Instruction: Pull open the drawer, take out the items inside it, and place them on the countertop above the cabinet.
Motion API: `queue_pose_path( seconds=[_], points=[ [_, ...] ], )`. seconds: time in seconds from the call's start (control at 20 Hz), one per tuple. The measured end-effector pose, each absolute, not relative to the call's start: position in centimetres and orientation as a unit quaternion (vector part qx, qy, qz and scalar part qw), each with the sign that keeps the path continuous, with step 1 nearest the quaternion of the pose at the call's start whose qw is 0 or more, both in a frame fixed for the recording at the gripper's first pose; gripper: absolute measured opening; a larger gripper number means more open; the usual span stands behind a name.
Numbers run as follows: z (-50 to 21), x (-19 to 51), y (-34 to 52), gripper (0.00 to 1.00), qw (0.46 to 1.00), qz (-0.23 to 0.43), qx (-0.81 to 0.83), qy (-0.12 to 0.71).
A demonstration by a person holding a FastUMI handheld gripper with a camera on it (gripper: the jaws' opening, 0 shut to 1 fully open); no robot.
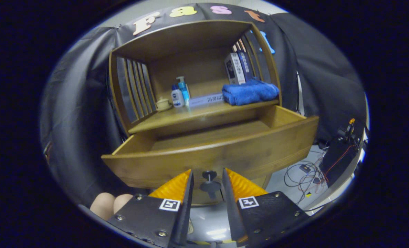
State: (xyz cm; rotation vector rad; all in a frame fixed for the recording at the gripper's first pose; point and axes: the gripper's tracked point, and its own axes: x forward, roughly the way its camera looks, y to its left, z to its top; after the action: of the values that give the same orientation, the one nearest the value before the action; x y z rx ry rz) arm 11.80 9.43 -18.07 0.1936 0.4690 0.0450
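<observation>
The tool (207, 177) has its fingers slightly apart, flanking the small dark round knob (209, 181) of a pulled-open light wooden drawer (190, 162). A folded blue towel (250, 92) lies on the far wooden surface (190, 117) above, right.

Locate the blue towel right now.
Gripper view: blue towel lies folded on the countertop, right end, before the boxes, above the open drawer.

Black cloth (314, 69) draped the booth's walls behind a wooden cabinet (190, 44), while tangled cables (302, 175) and a dark box (338, 158) lay on the pale floor (283, 182) beside it.
</observation>
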Motion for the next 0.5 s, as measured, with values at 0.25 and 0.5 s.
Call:
queue_pose_path(
  seconds=[0.25,0.5],
  points=[
    [-14.0,16.9,10.5,0.47,0.975,0.039,0.076,0.204],
    [-16.4,21.9,12.8,0.47,0.955,0.078,0.057,0.279]
  ],
)
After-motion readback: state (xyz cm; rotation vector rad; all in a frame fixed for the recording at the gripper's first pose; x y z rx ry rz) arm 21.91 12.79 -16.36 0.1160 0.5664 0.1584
